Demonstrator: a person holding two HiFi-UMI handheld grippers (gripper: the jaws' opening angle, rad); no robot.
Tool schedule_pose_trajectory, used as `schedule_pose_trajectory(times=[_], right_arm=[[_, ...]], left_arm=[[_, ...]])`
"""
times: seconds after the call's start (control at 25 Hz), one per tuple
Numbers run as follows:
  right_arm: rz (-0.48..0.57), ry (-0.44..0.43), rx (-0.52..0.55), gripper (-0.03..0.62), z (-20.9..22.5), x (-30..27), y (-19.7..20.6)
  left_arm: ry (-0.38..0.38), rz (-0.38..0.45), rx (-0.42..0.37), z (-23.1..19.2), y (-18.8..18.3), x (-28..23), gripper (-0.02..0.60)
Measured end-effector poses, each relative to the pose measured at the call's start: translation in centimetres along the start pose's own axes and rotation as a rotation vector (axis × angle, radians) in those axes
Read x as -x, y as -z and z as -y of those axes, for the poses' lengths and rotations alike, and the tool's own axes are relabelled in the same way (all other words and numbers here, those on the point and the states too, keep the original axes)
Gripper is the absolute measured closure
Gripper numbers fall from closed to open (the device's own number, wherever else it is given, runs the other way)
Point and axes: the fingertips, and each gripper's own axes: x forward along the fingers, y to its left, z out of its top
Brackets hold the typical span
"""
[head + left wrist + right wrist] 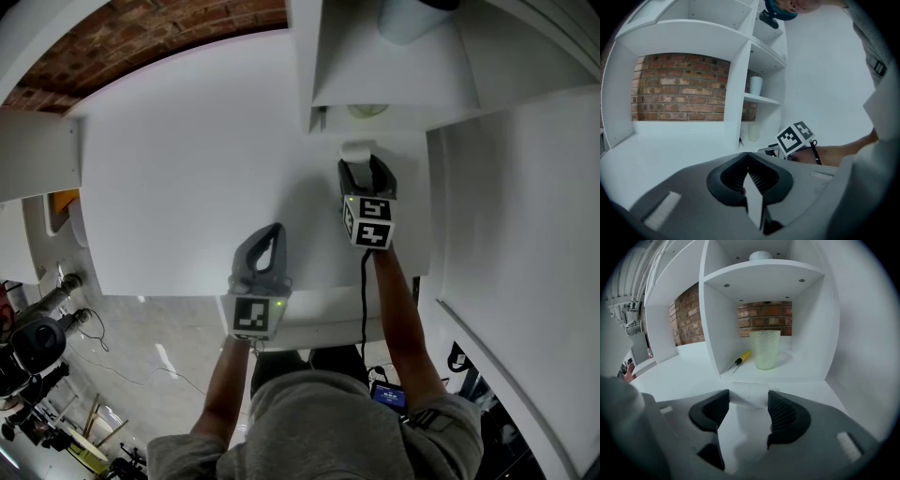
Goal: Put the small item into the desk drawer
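Right gripper (749,403): right of centre in the head view, pointing toward the top of the frame. Its fingers stand fairly wide, and the small white item (749,396) fills the space between their tips, with no gap visible on either side.

Small white item: a pale, rounded piece held at the very tips of the right gripper. It rests on the white desk (187,187), just in front of the open cubby (806,376) at the top of the head view.

Left gripper (748,165): lower centre in the head view, over the near edge of the desk and well apart from the item. Its fingers are together at the tips with nothing between them.

Cubby contents: a translucent, pale green textured tumbler (765,348) stands upright at the centre of the right gripper view. A yellow-handled screwdriver (740,359) lies just to its left, apart from it.

Shelf above: a white cup (756,86) stands right of centre in the left gripper view.

Background: a brick wall (679,89) shows behind the white shelving.

Marker cube (367,222): sits on the right gripper, below its fingers in the head view.
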Motion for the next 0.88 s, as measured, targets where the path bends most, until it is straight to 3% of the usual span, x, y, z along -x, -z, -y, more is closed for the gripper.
schedule_pose_trajectory(times=[0.4, 0.88], right_arm=[[0.055, -0.003, 0.002, 0.332, -1.1, 2.8, -2.2], [0.155, 0.016, 0.011, 0.332, -3.1, 10.4, -5.7]], left_arm=[[0.002, 0.019, -0.026, 0.3, -1.6, 1.6, 0.569], [0.031, 0.095, -0.078, 1.6, -5.0, 6.1, 0.57]])
